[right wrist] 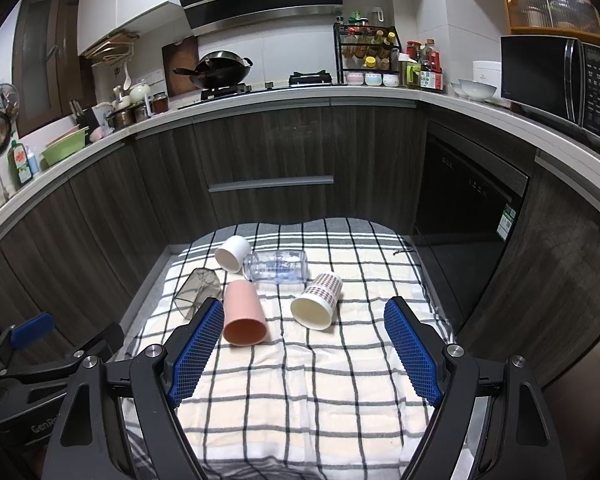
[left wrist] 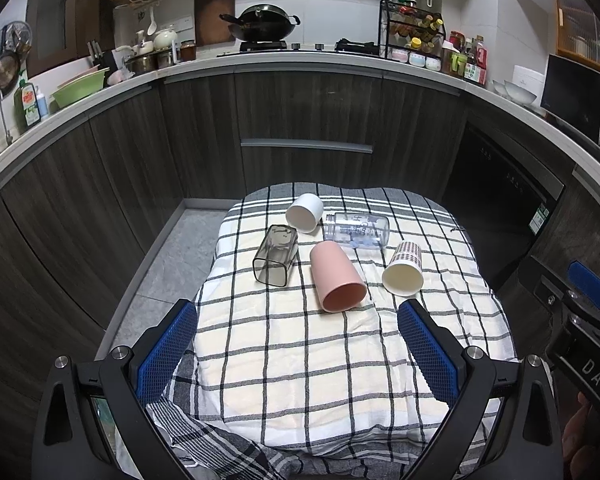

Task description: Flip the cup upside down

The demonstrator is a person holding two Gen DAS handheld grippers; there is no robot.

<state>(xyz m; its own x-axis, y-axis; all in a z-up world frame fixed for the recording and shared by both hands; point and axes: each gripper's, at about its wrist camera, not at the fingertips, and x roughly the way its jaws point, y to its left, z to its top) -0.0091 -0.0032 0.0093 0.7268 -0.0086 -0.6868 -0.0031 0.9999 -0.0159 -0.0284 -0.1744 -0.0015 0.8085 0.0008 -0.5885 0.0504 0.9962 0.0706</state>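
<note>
Kitchen cabinets of dark wood and a pale worktop curve across the background, and in front of them a table (left wrist: 284,360) draped in a checked cloth carries five vessels, all lying on their sides. From the left wrist view, the left gripper (left wrist: 297,312) hangs at the bottom of the frame with its blue pads spread wide and nothing between them, well short of the things. At the frame's centre lies the pink cup (left wrist: 336,276), mouth toward the camera; a smoky square glass (left wrist: 275,254) lies just left of it, a white cup (left wrist: 305,212) and a clear bottle (left wrist: 358,230) lie above it, and a patterned paper cup (left wrist: 404,268) lies to its right. From the right wrist view, the right gripper (right wrist: 304,311) is likewise spread and empty, and between its pads show the pink cup (right wrist: 242,312) at lower left and the paper cup (right wrist: 316,306) near the middle, with the white cup (right wrist: 233,253), the bottle (right wrist: 276,266) and the glass (right wrist: 198,290) farther up and to the left. No grasp has begun, and which cup is meant is not settled by the pictures. To do the step well, I judge it best to take one cup across its side wall near mid-length, squeeze lightly so a paper wall does not buckle, lift clear of its neighbours, turn the mouth downward, and set the rim flat on a smooth stretch of cloth, away from the folds.
</note>
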